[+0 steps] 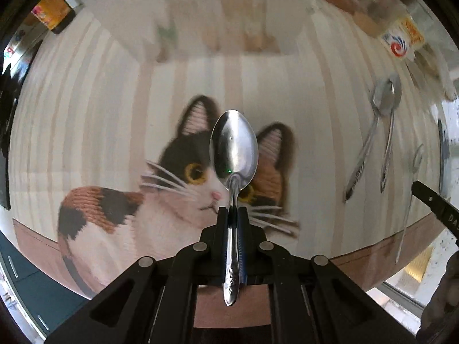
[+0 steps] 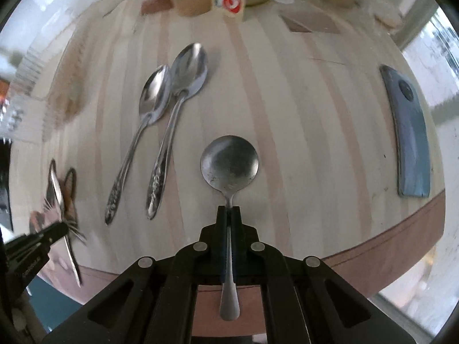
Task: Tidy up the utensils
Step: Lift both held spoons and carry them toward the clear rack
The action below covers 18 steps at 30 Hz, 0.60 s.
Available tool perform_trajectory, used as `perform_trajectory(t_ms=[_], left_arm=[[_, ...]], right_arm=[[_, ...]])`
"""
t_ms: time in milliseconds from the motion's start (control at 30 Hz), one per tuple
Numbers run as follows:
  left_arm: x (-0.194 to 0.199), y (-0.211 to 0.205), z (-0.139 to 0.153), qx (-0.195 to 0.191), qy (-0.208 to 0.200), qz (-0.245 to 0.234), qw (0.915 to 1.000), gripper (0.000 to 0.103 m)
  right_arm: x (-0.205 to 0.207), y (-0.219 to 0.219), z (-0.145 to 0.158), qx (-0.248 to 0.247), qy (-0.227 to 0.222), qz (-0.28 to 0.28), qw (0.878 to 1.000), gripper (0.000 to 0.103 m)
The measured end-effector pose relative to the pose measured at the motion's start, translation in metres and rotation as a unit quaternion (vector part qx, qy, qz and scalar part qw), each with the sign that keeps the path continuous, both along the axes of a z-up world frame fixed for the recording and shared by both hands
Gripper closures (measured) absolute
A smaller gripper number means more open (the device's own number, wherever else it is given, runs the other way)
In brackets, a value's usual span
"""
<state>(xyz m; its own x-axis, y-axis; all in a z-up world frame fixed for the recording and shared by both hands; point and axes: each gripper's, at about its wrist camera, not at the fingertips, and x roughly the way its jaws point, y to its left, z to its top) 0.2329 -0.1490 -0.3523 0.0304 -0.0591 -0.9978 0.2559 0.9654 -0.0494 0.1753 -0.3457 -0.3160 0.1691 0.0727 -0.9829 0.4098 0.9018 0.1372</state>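
The left hand-held gripper [image 1: 233, 210] is clamped on the neck of an oval steel spoon [image 1: 233, 146], bowl pointing far, long axis along the fingers. The right hand-held gripper [image 2: 229, 209] pinches a round-bowled steel spoon [image 2: 229, 164] likewise — both above the pale striped bench [image 2: 301, 114], probably to join the two patterned-handled spoons [image 2: 160, 109] lying parallel at far left.

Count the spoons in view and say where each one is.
4. An oval spoon is clamped in the left tongs. A round spoon is clamped in the right tongs. Two patterned-handle spoons lie side by side on the table. Others may be hidden.
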Motion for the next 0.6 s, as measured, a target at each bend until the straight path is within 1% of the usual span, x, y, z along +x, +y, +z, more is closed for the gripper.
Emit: perform_trajectory(t_ms=[33, 200, 300, 367, 433, 500, 533, 567, 600], left_arm=[[0.002, 0.001, 0.004, 0.0, -0.007, 0.001, 1.0, 0.102], [0.008, -0.003, 0.018, 0.0, -0.033, 0.0, 0.9995, 0.102], [0.013, -0.002, 0.024, -0.003, -0.037, 0.01, 0.9992, 0.103], [0.009, 0.003, 0.031, -0.009, -0.039, 0.017, 0.9991, 0.103], [0.012, 0.017, 0.033, -0.016, -0.04, 0.024, 0.9988, 0.103], [0.031, 0.05, 0.039, -0.044, -0.029, 0.045, 0.9976, 0.102], [0.035, 0.054, 0.032, -0.071, -0.007, 0.057, 0.9959, 0.1], [0.035, 0.067, 0.025, -0.083, 0.009, 0.062, 0.9946, 0.097], [0.043, 0.071, 0.017, -0.09, 0.026, 0.065, 0.9934, 0.095]], right_arm=[[0.0, -0.002, 0.004, 0.001, -0.004, -0.005, 1.0, 0.101], [-0.003, -0.006, 0.025, -0.006, -0.024, -0.008, 1.0, 0.101], [-0.003, 0.0, 0.029, -0.004, -0.029, -0.004, 1.0, 0.101], [-0.01, 0.002, 0.035, 0.0, -0.033, 0.0, 0.999, 0.101], [-0.009, 0.016, 0.037, 0.002, -0.036, 0.005, 0.999, 0.101], [-0.012, 0.019, 0.04, 0.006, -0.037, 0.009, 0.999, 0.101], [-0.012, 0.021, 0.04, 0.007, -0.038, 0.01, 0.999, 0.101], [-0.014, 0.021, 0.04, 0.007, -0.038, 0.011, 0.999, 0.101], [-0.014, 0.022, 0.04, 0.009, -0.038, 0.012, 0.999, 0.101]])
